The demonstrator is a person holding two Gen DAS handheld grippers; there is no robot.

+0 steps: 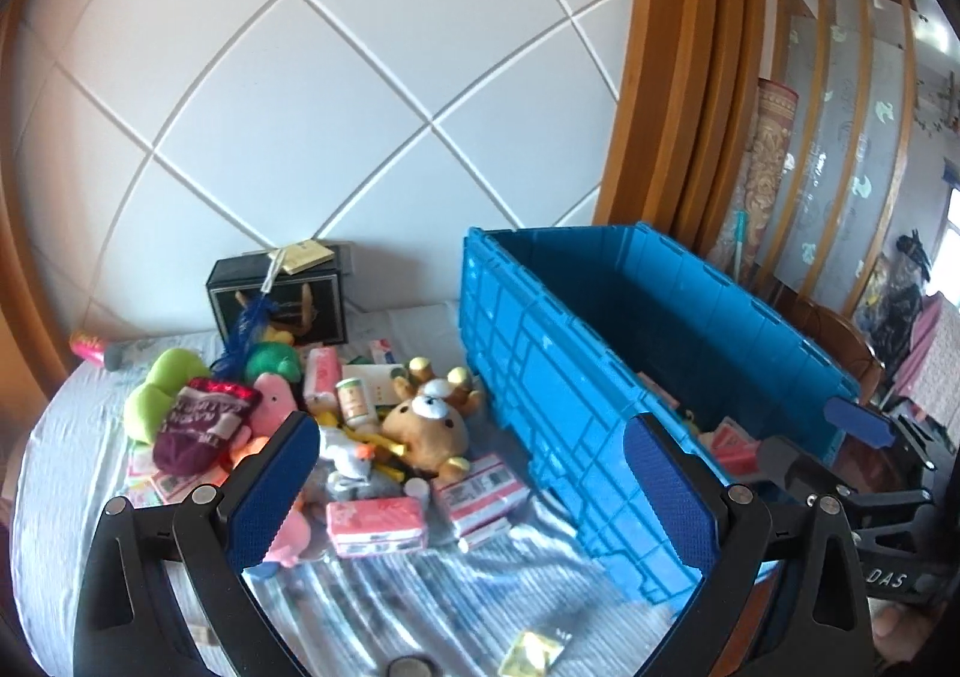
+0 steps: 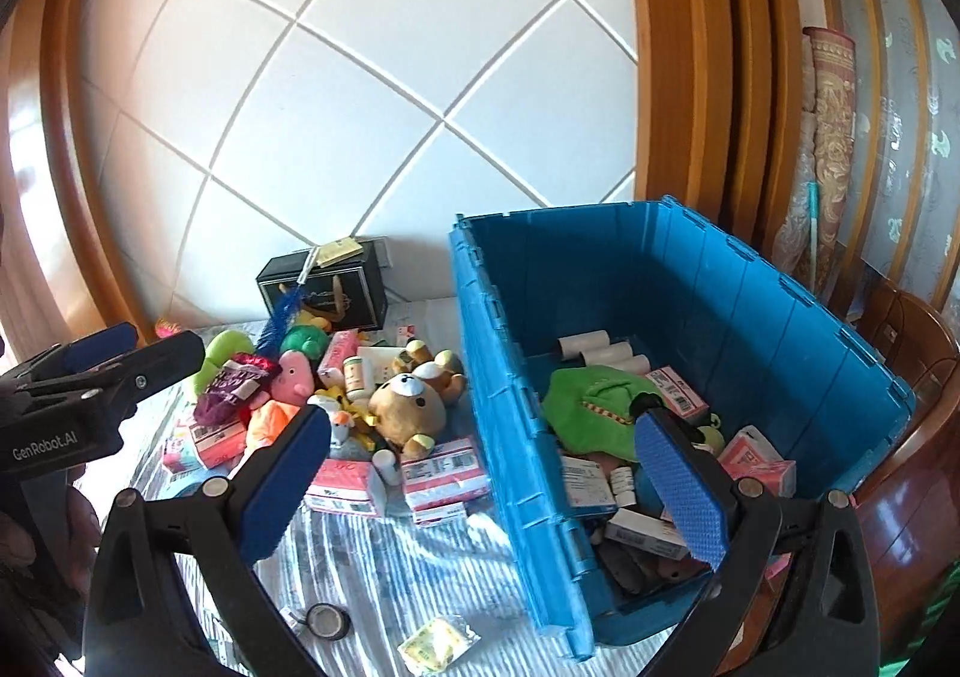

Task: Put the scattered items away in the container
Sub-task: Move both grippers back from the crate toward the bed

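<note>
Two tools spread empty, left tool (image 1: pixel 471 488), right tool (image 2: pixel 483 488), green plush (image 2: pixel 594 407) inside blue crate (image 2: pixel 510 425) visible only from right wrist.

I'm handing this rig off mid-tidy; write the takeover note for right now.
Left gripper: open, holding nothing, over the bed short of the pile.
Right gripper: open, holding nothing, at the near edge of the blue crate.
Done: green plush, paper rolls and several small boxes lie in the crate.
Left: the brown bear, pink pig plush, pink boxes, tape roll and yellow packet lie on the bed.
</note>
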